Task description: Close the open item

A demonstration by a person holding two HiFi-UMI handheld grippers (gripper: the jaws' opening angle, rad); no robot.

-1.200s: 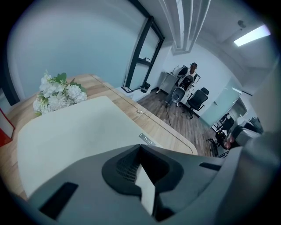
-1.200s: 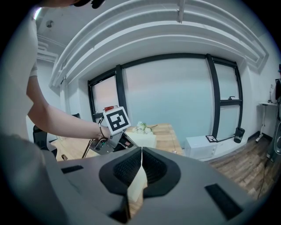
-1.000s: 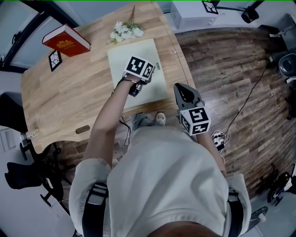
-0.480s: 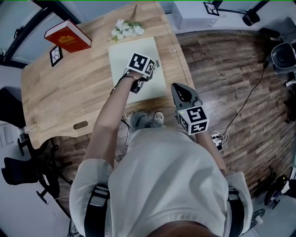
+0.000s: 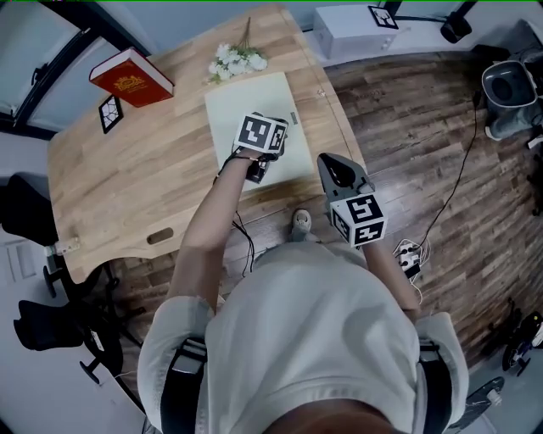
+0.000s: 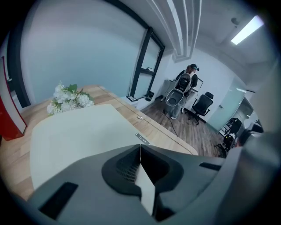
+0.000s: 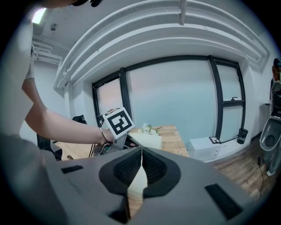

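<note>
A pale cream flat item (image 5: 246, 97) lies closed on the wooden table (image 5: 136, 186); I cannot tell whether it is a laptop or a folder. My left gripper (image 5: 278, 138) rests over its near right part, jaws shut with nothing between them, mostly hidden under its marker cube. In the left gripper view the shut tips (image 6: 140, 147) point at the pale item (image 6: 79, 132) near a small grey label (image 6: 141, 138). My right gripper (image 5: 327, 161) hangs off the table's right edge over the floor, shut and empty (image 7: 141, 151), with the pale item (image 7: 147, 140) beyond it.
A red book (image 5: 131, 78) and a square marker tag (image 5: 110, 113) lie at the table's far left. White flowers (image 5: 237, 58) lie behind the pale item. A white box (image 5: 356, 25), a bin (image 5: 509, 93) and cables with a power strip (image 5: 407, 254) are on the floor.
The head view has drifted a little. Both grippers keep their places and stay shut, and the pale item lies flat throughout.
</note>
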